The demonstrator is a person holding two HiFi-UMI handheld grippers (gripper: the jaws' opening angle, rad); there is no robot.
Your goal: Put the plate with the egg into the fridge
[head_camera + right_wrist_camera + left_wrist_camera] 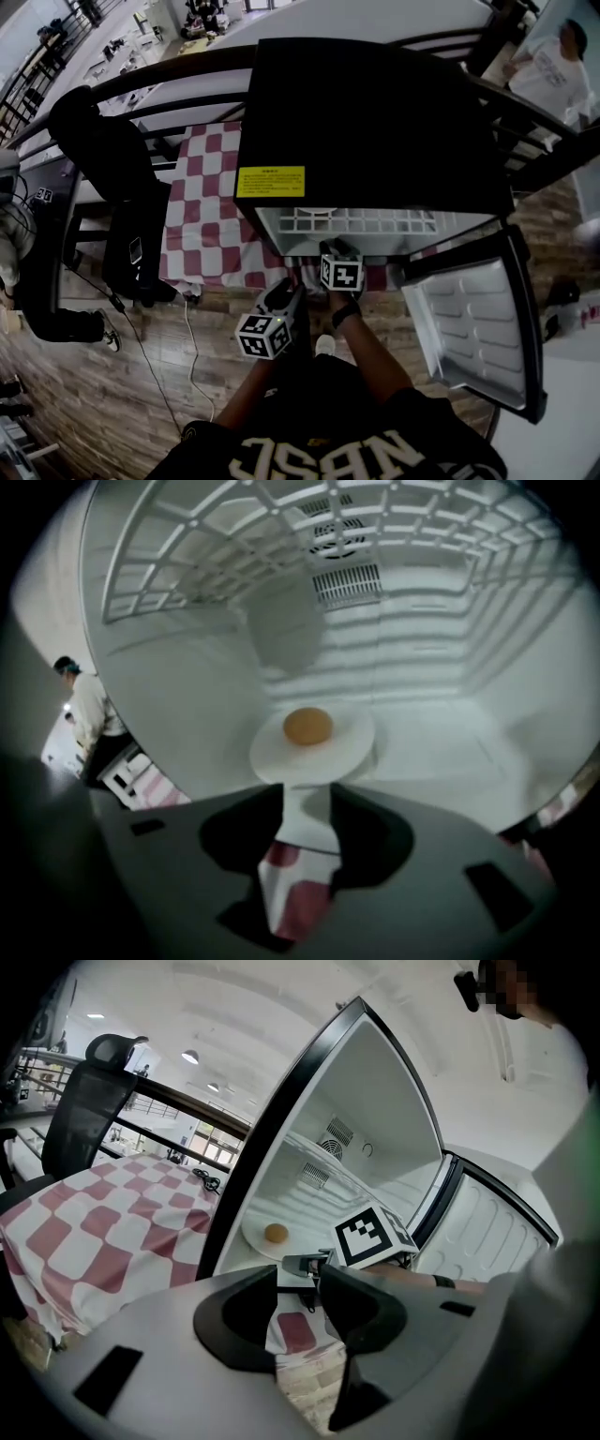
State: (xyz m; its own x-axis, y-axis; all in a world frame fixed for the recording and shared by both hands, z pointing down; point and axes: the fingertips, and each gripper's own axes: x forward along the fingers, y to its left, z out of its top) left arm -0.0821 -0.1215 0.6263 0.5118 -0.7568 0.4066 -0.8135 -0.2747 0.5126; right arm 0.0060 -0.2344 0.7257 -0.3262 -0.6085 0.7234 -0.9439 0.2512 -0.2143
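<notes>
A white plate (347, 747) with a brown egg (307, 726) on it rests on the floor of the open fridge (366, 122), near its front edge. My right gripper (307, 794) is at the fridge mouth with its jaws apart. The plate's near rim lies just past the tips and neither pad presses on it. From the left gripper view the plate (258, 1241) and egg (276, 1233) lie just ahead of the right gripper (305, 1262). My left gripper (298, 1283) hangs back in front of the fridge, jaws apart with nothing between them.
The fridge door (473, 323) swings open to the right. A wire shelf (281, 536) spans the fridge above the plate. The fridge stands on a red and white checked cloth (202, 206). A black office chair (103, 150) is at the left, and a person (553, 66) stands far right.
</notes>
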